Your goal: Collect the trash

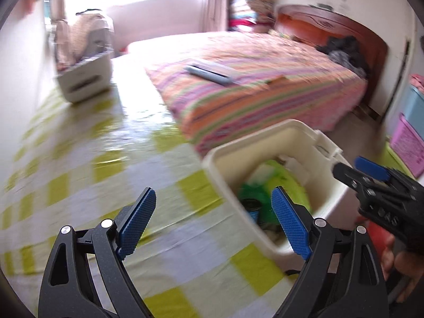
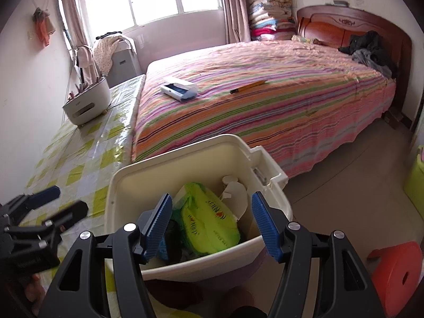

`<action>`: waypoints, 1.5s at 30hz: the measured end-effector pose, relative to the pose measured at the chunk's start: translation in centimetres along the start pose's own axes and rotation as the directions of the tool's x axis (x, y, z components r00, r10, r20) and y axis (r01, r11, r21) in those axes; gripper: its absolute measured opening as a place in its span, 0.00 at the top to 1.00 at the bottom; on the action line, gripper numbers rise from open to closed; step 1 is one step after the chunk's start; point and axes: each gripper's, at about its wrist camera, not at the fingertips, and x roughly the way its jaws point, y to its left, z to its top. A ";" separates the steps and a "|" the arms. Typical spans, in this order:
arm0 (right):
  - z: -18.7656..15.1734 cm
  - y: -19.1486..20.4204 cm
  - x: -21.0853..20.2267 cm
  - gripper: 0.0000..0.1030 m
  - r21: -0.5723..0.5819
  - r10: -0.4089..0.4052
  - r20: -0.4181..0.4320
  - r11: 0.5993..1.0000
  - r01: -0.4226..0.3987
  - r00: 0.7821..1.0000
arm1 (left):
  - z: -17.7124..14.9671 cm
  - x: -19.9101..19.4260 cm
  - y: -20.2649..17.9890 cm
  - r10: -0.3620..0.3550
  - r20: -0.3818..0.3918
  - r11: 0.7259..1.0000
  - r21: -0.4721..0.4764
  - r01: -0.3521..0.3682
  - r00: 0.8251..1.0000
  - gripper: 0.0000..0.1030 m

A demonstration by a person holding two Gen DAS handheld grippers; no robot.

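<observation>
A cream trash bin [image 2: 185, 159] stands open-topped right under my right gripper [image 2: 211, 198], which is open with nothing pressed between its blue pads. Inside lie a green and yellow packet [image 2: 209, 220], crumpled white paper [image 2: 235, 193] and a dark item [image 2: 169, 235]. In the left wrist view the bin [image 1: 265, 137] is blurred, and my left gripper [image 1: 214, 190] is open and empty, straddling the bin's left rim above the checked tablecloth [image 1: 106, 185]. Each gripper shows in the other's view: the left gripper [image 2: 63, 201] beside the bin, the right gripper [image 1: 355, 169] over its far rim.
A bed with a striped sheet [image 2: 265, 111] fills the room behind the bin, with a white and blue device [image 2: 180, 88] and a yellow pencil-like tool [image 2: 247, 86] on it. A white organizer [image 2: 87, 103] sits on the checked table. A red stool [image 2: 397, 267] stands on the floor at right.
</observation>
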 end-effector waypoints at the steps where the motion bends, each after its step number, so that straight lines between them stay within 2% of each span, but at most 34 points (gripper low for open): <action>1: -0.2 0.1 -0.4 0.41 -0.002 0.004 0.007 1.000 -0.004 1.000 | -0.2 -0.7 0.4 0.016 0.009 1.000 -0.010 -0.016 1.000 0.15; 3: -1.2 1.6 -2.2 0.41 -0.025 0.009 0.042 1.000 -0.008 0.999 | -0.9 -2.3 1.5 0.045 0.024 0.998 -0.037 -0.044 0.999 0.14; 7: -2.7 3.7 -4.5 0.33 -0.051 0.013 0.078 0.999 -0.009 0.997 | -2.6 -5.4 3.5 0.102 0.039 0.993 -0.071 -0.099 0.994 0.13; 12: -4.1 5.6 -6.5 0.29 -0.051 0.038 0.070 0.998 -0.035 0.997 | -4.8 -8.3 5.1 0.134 0.039 0.987 -0.096 -0.129 0.990 0.12; 20: -5.7 8.5 -8.3 0.29 -0.095 0.014 0.060 0.995 -0.008 0.998 | -7.4 -10.7 6.1 0.170 0.035 0.983 -0.071 -0.167 0.985 0.12; 27: -6.4 10.3 -8.6 0.29 -0.131 0.023 0.054 0.991 -0.016 0.998 | -8.6 -11.7 7.0 0.168 0.014 0.983 -0.082 -0.166 0.986 0.12; 30: -6.4 11.1 -8.6 0.29 -0.154 0.029 0.049 0.988 -0.022 0.998 | -8.8 -12.0 7.2 0.188 0.021 0.979 -0.080 -0.186 0.982 0.12; 45: -6.3 12.1 -7.4 0.29 -0.171 0.026 0.024 0.985 -0.021 0.999 | -9.1 -10.7 8.0 0.179 -0.020 0.980 -0.083 -0.181 0.984 0.12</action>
